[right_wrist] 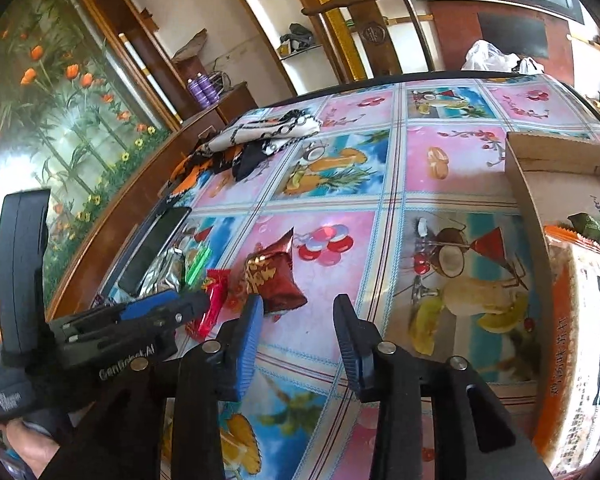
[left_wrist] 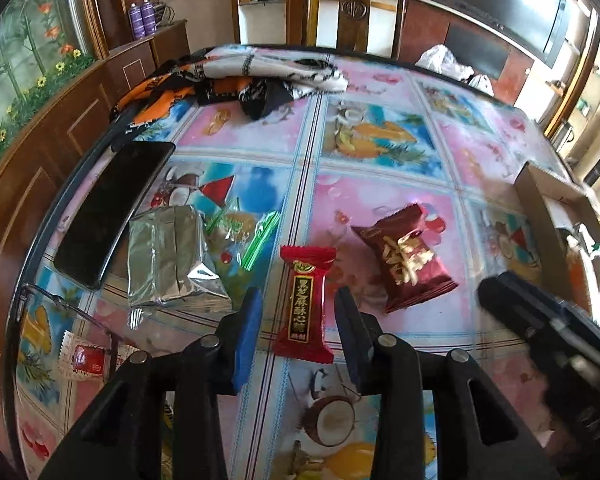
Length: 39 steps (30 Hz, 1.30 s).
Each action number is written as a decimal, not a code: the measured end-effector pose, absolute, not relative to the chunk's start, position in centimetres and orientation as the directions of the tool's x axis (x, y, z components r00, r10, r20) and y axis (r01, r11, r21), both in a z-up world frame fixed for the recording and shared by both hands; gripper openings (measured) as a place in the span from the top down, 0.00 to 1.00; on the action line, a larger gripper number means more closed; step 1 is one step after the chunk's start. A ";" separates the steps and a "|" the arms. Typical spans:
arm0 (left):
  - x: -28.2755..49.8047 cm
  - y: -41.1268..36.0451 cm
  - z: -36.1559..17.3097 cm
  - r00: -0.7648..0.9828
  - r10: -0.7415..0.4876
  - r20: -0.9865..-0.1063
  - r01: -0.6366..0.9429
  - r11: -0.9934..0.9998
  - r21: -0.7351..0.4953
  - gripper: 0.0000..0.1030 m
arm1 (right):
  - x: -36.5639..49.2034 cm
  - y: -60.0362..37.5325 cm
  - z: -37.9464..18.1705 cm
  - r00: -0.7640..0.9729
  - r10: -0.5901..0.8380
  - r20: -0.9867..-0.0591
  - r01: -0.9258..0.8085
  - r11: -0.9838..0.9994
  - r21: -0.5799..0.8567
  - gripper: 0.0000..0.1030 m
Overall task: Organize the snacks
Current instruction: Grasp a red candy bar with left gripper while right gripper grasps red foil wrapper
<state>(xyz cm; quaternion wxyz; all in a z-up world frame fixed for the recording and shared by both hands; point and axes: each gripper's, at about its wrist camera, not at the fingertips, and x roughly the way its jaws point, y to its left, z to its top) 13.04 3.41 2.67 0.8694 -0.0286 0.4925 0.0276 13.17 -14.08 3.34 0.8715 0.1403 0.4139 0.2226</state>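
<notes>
A long red candy [left_wrist: 306, 300] lies on the fruit-print tablecloth [left_wrist: 380, 184] between the jaws of my left gripper [left_wrist: 299, 300]. The jaws are open, with a gap on each side of the wrapper. A dark red snack packet [left_wrist: 406, 258] lies just right of it. In the right wrist view my right gripper [right_wrist: 299, 308] is open over bare cloth, with the dark red packet [right_wrist: 274, 276] just beyond its left fingertip. The left gripper [right_wrist: 172, 312] shows there at the left, at the red candy [right_wrist: 214, 300].
A silver foil packet [left_wrist: 168, 256], a clear wrapper with green stripes [left_wrist: 244, 232] and a small red-and-white candy [left_wrist: 86, 360] lie at the left beside a black phone [left_wrist: 112, 208]. A cardboard box [right_wrist: 528, 216] holding snacks stands at the right. Crumpled cloth [left_wrist: 240, 76] lies at the far edge.
</notes>
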 end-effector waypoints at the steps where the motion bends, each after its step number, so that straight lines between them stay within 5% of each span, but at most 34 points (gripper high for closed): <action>1: 13.3 3.4 2.2 0.501 0.025 -0.865 -0.079 0.997 -0.017 0.65 | 13.3 -14.2 3.4 0.557 0.506 -0.658 -0.266 0.860 0.436 0.61; 3: 13.8 3.3 1.4 0.480 0.044 -0.876 -0.087 0.996 0.002 0.66 | 13.6 -14.1 3.5 0.555 0.506 -0.660 -0.260 0.859 0.441 0.61; 6: 14.0 3.3 1.1 0.485 0.067 -0.872 -0.098 0.995 0.022 0.81 | 14.1 -13.7 3.6 0.553 0.500 -0.667 -0.259 0.863 0.433 0.61; 20: 13.1 6.8 3.5 0.554 0.085 -0.828 -0.236 0.970 -0.059 0.82 | 17.0 -7.5 1.8 0.485 0.454 -0.747 -0.332 0.886 0.323 0.48; 23: 13.0 6.4 3.6 0.556 0.081 -0.827 -0.226 0.973 -0.056 0.82 | 16.6 -7.1 1.1 0.504 0.424 -0.753 -0.333 0.899 0.283 0.62; 39: 12.1 3.9 4.4 0.598 0.014 -0.801 -0.122 0.990 -0.074 0.82 | 11.4 -12.9 5.0 0.647 0.413 -0.641 -0.295 0.911 0.289 0.63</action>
